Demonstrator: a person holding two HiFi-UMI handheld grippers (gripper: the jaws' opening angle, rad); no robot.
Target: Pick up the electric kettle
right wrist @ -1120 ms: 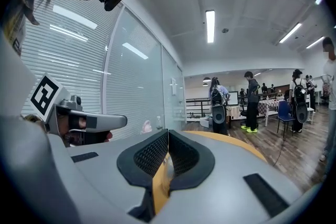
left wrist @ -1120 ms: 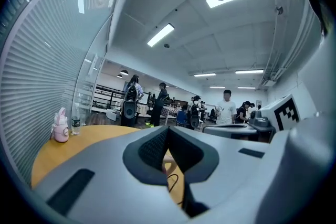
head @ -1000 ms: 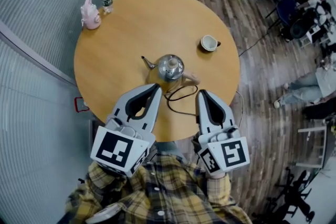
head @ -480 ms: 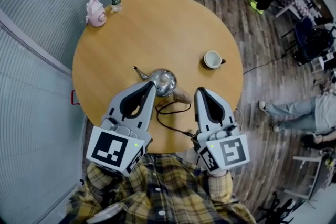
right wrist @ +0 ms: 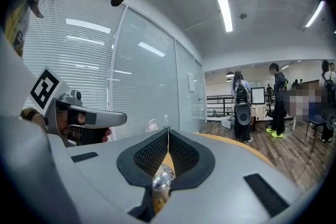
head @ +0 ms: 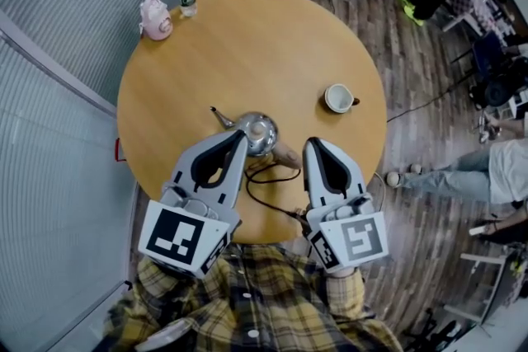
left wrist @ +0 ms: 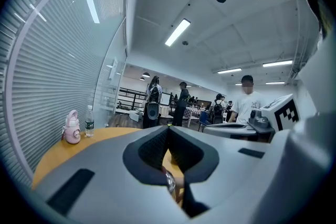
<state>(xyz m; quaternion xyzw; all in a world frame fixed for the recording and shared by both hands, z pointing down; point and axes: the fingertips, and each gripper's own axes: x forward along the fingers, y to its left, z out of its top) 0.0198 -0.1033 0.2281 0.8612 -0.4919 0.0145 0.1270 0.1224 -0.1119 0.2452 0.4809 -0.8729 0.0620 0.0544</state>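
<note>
Round light-wood table [head: 247,37] carries the shiny steel electric kettle [head: 257,132] near its front-middle, spout pointing left, brown handle toward the person. L gripper [head: 241,136] & R gripper [head: 308,144] hover over the near edge w/ the kettle btw and just ahead of their tips, nearer the L one; contact can't be told. Both jaw pairs are closed tip to tip on nothing; thin black cord [head: 266,177] loops behind the kettle.

Left gripper [head: 239,136] and right gripper [head: 308,144] held side by side, jaws closed.
</note>
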